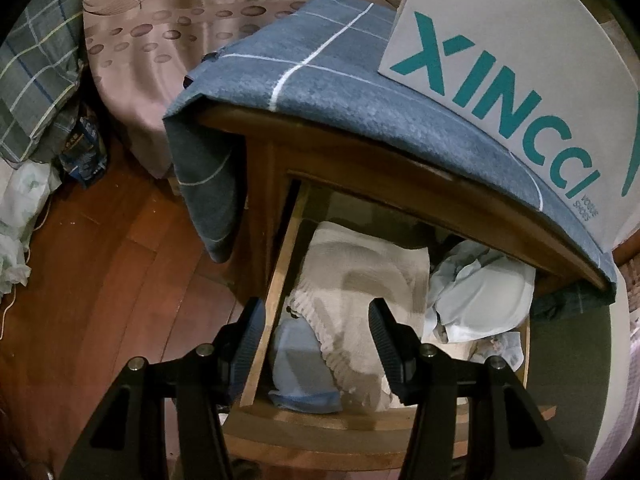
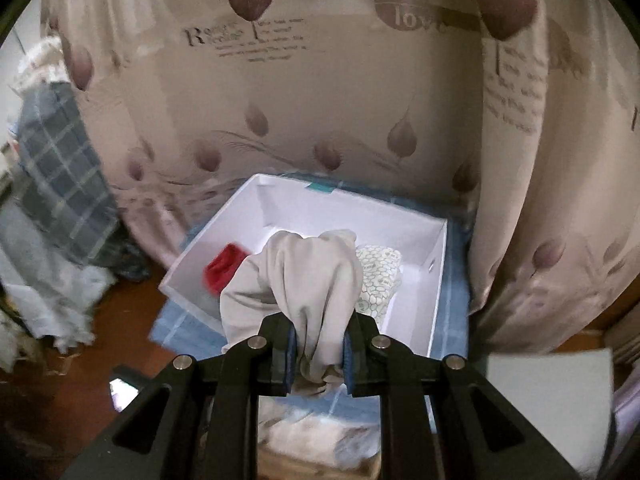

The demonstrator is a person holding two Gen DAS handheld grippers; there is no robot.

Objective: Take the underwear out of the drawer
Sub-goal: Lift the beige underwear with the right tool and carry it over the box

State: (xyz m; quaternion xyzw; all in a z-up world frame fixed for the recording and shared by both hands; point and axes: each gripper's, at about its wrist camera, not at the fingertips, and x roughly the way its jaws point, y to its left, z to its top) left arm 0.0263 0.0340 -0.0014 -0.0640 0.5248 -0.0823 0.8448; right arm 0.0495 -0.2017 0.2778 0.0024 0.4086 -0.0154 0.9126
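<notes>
Gripping beige underwear (image 2: pixel 308 292): right tool (image 2: pixel 319 354), pads clamped tight on fabric, above white box (image 2: pixel 438 280). Left tool (image 1: pixel 318 332): approx half-open, holding nothing, over drawer (image 1: pixel 276 280).

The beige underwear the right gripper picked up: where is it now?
In the right wrist view, the beige underwear hangs clamped in the right gripper, in front of the open white box holding a red item.

The back of the drawer (image 1: pixel 280 280) is hidden under the cabinet top, and the white box (image 2: pixel 438 280) is partly covered by the held beige garment (image 2: pixel 304 280).
</notes>
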